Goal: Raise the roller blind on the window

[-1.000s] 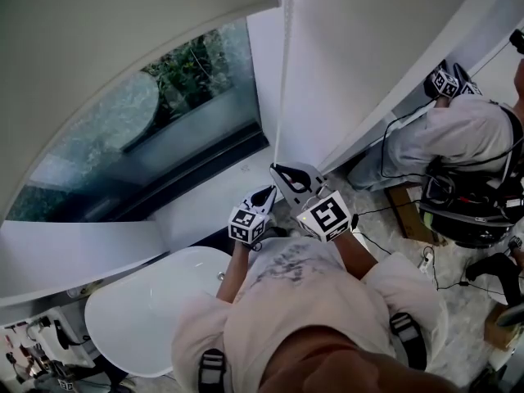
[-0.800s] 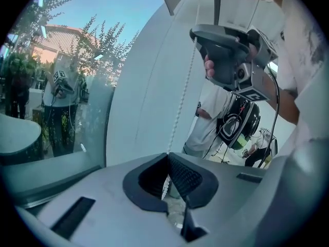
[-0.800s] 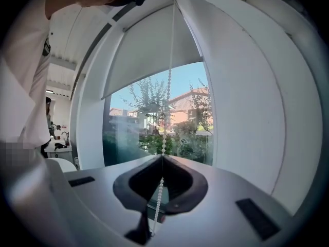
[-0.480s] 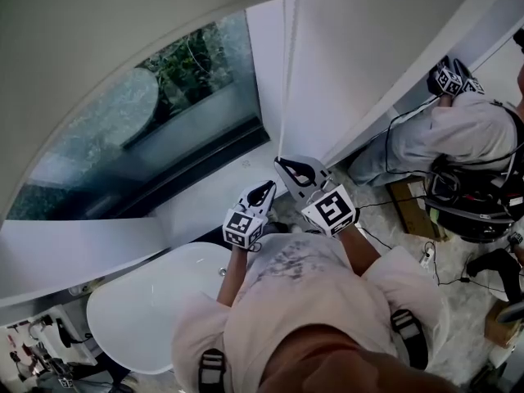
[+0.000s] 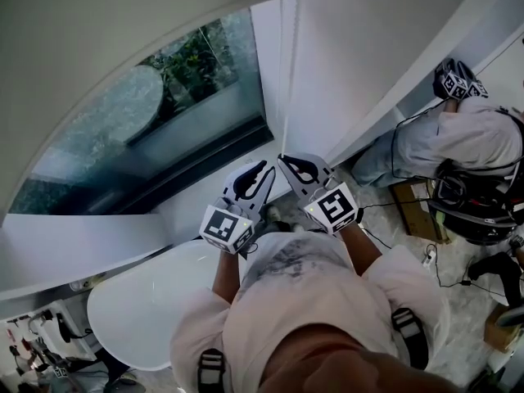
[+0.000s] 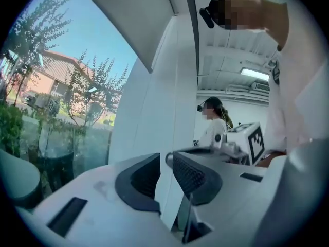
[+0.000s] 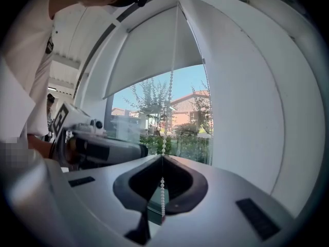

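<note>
The pale roller blind [image 5: 98, 39] covers the upper part of the window [image 5: 164, 113]; its bottom edge [image 7: 154, 78] hangs above the garden view. A white bead chain [image 5: 287, 64] drops along the window's right side. My right gripper [image 5: 286, 161] is shut on that bead chain [image 7: 163, 138], which runs taut up from the jaw tips of this right gripper [image 7: 163, 157] and dangles below them. My left gripper [image 5: 255, 173] sits just left of the right one, jaws slightly apart. In its own view nothing lies between the jaws of the left gripper [image 6: 165, 161].
A white wall panel [image 5: 368, 47] stands right of the chain. A white rounded tub [image 5: 139, 309] lies below the sill at left. Another person [image 5: 458, 137] with grippers [image 5: 455, 79] works at the right, among cables and gear [image 5: 467, 211] on the floor.
My left gripper has risen and tilted up toward the chain, beside the right one. The right gripper has barely shifted and stays closed on the chain.
</note>
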The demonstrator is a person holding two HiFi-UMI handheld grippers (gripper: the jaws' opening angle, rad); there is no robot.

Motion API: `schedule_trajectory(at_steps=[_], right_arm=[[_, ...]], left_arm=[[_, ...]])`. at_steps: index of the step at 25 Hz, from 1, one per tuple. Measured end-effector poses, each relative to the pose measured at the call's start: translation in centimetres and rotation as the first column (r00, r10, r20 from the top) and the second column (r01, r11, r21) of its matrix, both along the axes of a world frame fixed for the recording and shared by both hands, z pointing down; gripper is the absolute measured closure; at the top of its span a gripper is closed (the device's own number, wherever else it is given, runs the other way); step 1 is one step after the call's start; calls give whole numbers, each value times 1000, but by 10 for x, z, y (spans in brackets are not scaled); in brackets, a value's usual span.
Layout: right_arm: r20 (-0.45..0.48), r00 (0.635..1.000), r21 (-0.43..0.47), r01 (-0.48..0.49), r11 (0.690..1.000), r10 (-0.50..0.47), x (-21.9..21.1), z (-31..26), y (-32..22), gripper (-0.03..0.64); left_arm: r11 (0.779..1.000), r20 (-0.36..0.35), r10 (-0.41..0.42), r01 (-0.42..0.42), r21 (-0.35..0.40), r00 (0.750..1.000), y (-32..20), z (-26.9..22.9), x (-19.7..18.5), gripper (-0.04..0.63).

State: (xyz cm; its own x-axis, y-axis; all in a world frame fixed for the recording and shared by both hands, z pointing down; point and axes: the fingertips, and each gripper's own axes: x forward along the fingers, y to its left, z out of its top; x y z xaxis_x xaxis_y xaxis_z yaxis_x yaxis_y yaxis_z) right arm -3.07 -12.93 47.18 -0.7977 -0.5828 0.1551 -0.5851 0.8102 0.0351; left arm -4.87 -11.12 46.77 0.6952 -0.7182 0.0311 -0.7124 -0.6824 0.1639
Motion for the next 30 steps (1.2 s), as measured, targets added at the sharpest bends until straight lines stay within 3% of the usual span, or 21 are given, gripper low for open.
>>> schedule_trajectory(at_steps=[10,17,20,22,30], right_arm=[[7,1000,31,11,999,-11,0,-10,2,555],[7,1000,40,15,999,-15,-2,-13,6,555],[0,1000,32,12,999,-12,-2,-15,10,555],[-5,1000,25,9,1000,-9,-3,-16,11,555],[-26,1000,0,9,1000,-9,-5,1,13,555]], left_arm=[[983,-64,94,-82,165,994,-15,-124,18,511],[968,-84,144,-123,219,986,-30,-176,30,511],[965,-75,153,-132,227,985,-31,-188,33,513],[964,-58,163,-147,222,985,-31,-191,35,572],[973,-17,122,-116,202,992,-26,-172,37,580]])
